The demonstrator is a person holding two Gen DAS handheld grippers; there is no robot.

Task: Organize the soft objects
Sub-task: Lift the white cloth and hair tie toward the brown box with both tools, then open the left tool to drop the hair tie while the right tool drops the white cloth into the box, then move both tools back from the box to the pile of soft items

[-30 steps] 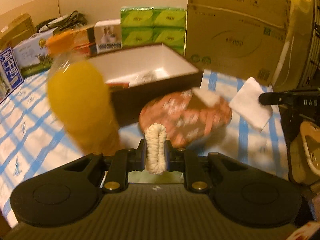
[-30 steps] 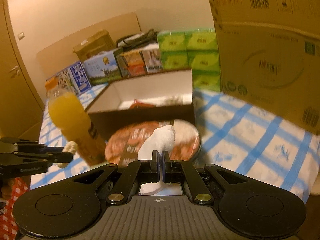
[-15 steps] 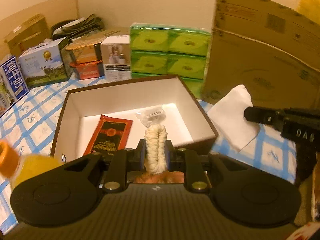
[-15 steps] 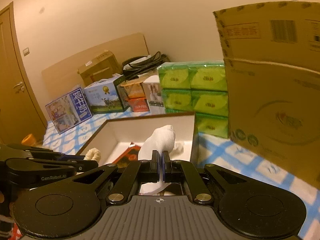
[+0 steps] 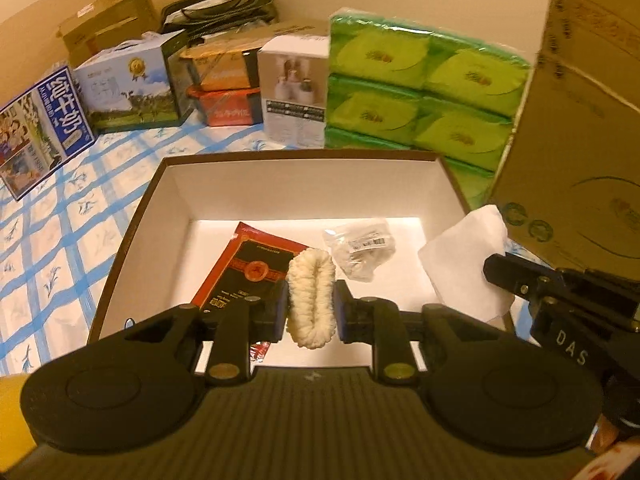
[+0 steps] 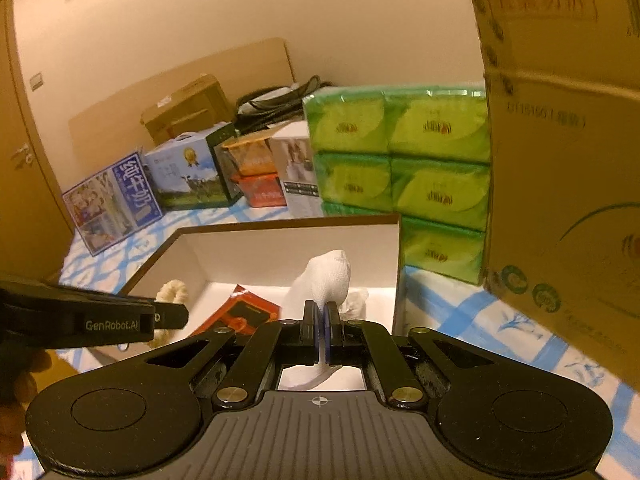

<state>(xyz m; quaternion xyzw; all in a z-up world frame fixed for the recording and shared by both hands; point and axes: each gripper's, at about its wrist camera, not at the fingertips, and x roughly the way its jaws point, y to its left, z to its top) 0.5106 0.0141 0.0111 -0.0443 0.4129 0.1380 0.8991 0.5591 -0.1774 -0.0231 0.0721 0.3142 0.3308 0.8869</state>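
**Both soft items hovering over box**

Left gripper (image 5: 311, 307) jaws clamping cream rope loop (image 5: 312, 300); right gripper (image 6: 321, 334) jaws pinching white cloth (image 6: 326, 280), at three o'clock. Box (image 5: 296, 184) already containing red packet (image 5: 250, 270) and plastic pouch (image 5: 362, 250); releasing both remaining.

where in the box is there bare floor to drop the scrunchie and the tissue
Free: the white floor of the box left of the red packet, along the left wall, and the strip behind it toward the back wall. Crowded: the middle, where the red packet and the clear bag lie beside each other.
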